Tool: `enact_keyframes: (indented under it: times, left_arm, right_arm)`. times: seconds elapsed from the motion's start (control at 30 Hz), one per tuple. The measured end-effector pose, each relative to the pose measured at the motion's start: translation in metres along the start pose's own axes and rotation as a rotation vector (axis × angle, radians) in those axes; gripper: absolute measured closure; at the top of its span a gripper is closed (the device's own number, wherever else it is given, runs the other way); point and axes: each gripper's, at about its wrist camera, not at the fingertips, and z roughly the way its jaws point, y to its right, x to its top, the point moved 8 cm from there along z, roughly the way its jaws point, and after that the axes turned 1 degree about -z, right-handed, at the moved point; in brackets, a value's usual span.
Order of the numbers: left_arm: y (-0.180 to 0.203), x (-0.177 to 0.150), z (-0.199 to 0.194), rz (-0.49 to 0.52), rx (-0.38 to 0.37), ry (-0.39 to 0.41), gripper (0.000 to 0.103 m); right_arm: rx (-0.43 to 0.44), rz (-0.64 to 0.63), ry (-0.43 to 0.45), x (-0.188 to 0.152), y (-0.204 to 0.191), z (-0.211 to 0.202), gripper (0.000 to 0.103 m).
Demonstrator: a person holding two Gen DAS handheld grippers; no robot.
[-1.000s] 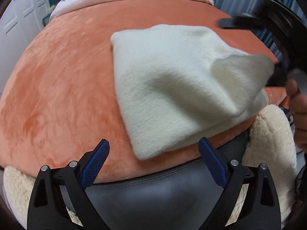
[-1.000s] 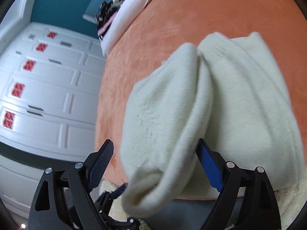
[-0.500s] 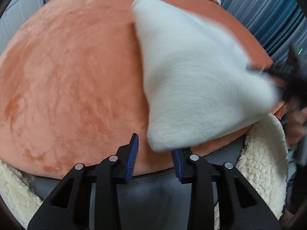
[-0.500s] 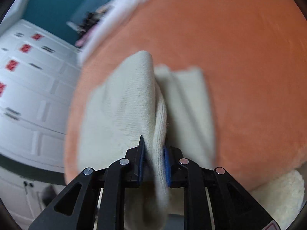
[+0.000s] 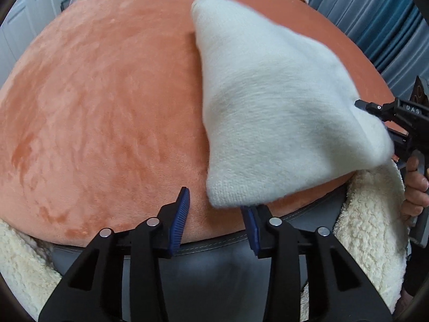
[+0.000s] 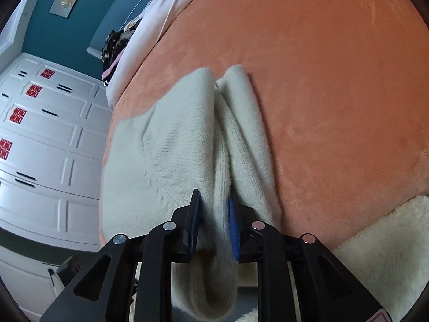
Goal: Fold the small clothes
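While it lies on the orange blanket (image 5: 112,112), the cream knit garment (image 5: 268,112) is doubled into a soft fold, its near corner lifted off the pile. Left of the garment the blanket runs bare to the edge; a fleece throw (image 5: 370,225) borders its near side. The right gripper (image 6: 213,222) has its jaws pinching the garment's bunched edge. The left gripper (image 5: 218,222) sits below the garment, jaws spread, holding nothing.
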Motion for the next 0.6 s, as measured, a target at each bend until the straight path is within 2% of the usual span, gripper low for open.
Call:
enact_keyframes:
  times: [0.03,0.1,0.17,0.23,0.27,0.3,0.33,0.37,0.4,0.47,0.53,0.6]
  left_arm:
    - [0.003,0.002,-0.009,0.024,-0.002,0.024,0.063]
    - [0.005,0.004,-0.024,0.061,0.002,0.063,0.050]
    - [0.005,0.005,-0.037,0.071,0.006,0.094,0.047]
    - [0.008,0.009,-0.050,0.066,-0.032,0.136,0.039]
    - [0.010,0.014,-0.062,0.067,-0.050,0.177,0.035]
    - [0.012,0.019,-0.070,0.073,-0.060,0.206,0.030]
    - [0.014,0.026,-0.080,0.078,-0.060,0.236,0.027]
    - [0.014,0.033,-0.087,0.078,-0.055,0.256,0.025]
    - [0.014,0.039,-0.091,0.070,-0.052,0.266,0.025]
    - [0.012,0.055,-0.095,0.007,-0.071,0.269,0.025]
    - [0.008,0.074,-0.094,-0.074,-0.098,0.276,0.025]
    - [0.012,0.086,-0.081,-0.113,-0.108,0.246,0.025]
  right_arm:
    - [0.002,-0.008,0.008,-0.001,-0.004,-0.009,0.069]
    - [0.031,-0.038,0.012,-0.005,-0.010,-0.022,0.037]
    - [0.064,-0.053,-0.007,-0.016,-0.019,-0.025,0.032]
    - [0.024,-0.086,-0.051,-0.026,-0.023,-0.010,0.033]
    - [-0.025,-0.111,-0.075,-0.030,-0.023,0.001,0.036]
    - [-0.077,-0.137,-0.087,-0.035,-0.018,0.008,0.044]
    - [-0.081,-0.153,-0.079,-0.037,-0.021,0.010,0.053]
    - [-0.069,-0.162,-0.067,-0.037,-0.024,0.010,0.072]
    - [-0.058,-0.172,-0.052,-0.036,-0.027,0.008,0.080]
    - [0.019,-0.159,-0.002,-0.027,-0.041,-0.008,0.082]
    - [0.106,-0.183,0.090,-0.014,-0.060,-0.045,0.083]
    - [0.078,-0.218,0.134,-0.007,-0.060,-0.062,0.083]
